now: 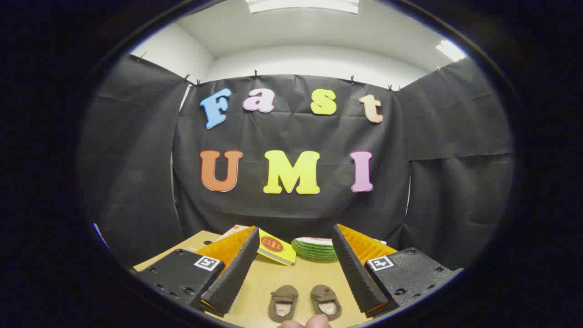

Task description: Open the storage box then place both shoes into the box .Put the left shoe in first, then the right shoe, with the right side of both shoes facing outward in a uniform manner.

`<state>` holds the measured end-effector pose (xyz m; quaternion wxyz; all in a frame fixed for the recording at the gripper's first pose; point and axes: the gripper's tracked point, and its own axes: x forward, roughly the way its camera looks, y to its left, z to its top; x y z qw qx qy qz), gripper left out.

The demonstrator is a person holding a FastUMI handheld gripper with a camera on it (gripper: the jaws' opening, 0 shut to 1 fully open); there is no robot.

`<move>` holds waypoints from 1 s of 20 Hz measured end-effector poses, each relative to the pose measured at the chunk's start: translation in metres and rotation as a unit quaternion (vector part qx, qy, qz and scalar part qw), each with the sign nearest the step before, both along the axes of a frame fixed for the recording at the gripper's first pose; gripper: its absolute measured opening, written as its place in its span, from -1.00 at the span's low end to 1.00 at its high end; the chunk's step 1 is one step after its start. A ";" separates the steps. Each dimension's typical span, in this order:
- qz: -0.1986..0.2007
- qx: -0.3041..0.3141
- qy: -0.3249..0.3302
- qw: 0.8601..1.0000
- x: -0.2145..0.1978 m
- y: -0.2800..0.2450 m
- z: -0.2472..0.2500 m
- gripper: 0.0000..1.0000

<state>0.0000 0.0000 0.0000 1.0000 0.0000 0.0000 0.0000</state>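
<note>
So the gripper (294, 237) has its fingers spread wide apart, holding nothing, hovering above the wooden table (300, 282). The two shoes sit side by side between the fingers, low down toward 6 o'clock from the tips: left-hand shoe (283, 303) and right-hand shoe (326, 301), nearly touching, openings facing up. I honestly can't tell which one is the left shoe and which the right from this angle.

They look like small brown soft slip-ons, so my guess is light and squishy, not fragile. I'd pinch one across the heel collar or the side wall, since the upper will probably just fold if you grab the toe.

Hard to make out: the storage box. Past the fingertips at 12 o'clock there's a yellow packet (276, 247) and a green striped stack of plates (315, 248), but nothing I can clearly call a box. A bit of someone's fingers (306, 323) pokes in at 6 o'clock, cut off.
</note>
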 end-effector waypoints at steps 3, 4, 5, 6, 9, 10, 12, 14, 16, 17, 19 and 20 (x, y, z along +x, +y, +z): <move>-0.006 0.009 0.003 1.000 0.001 -0.006 0.003 1.00; -0.009 0.010 0.005 1.000 0.001 -0.008 0.002 1.00; -0.010 0.012 0.008 1.000 0.002 -0.009 0.000 1.00; -0.011 0.015 0.009 1.000 0.002 -0.009 -0.001 1.00; -0.011 0.020 0.016 1.000 0.004 -0.009 -0.003 1.00; -0.009 0.020 0.018 1.000 0.005 -0.008 -0.003 1.00; -0.004 0.024 0.020 1.000 0.007 -0.005 -0.004 1.00; -0.002 0.025 0.020 0.999 0.008 -0.003 -0.006 1.00; -0.002 0.022 0.022 1.000 0.011 -0.003 -0.006 1.00; -0.001 0.022 0.025 0.999 0.011 -0.001 -0.008 1.00; 0.002 0.026 0.027 0.999 0.011 -0.001 -0.008 1.00; 0.003 0.028 0.027 0.999 0.011 -0.001 -0.009 1.00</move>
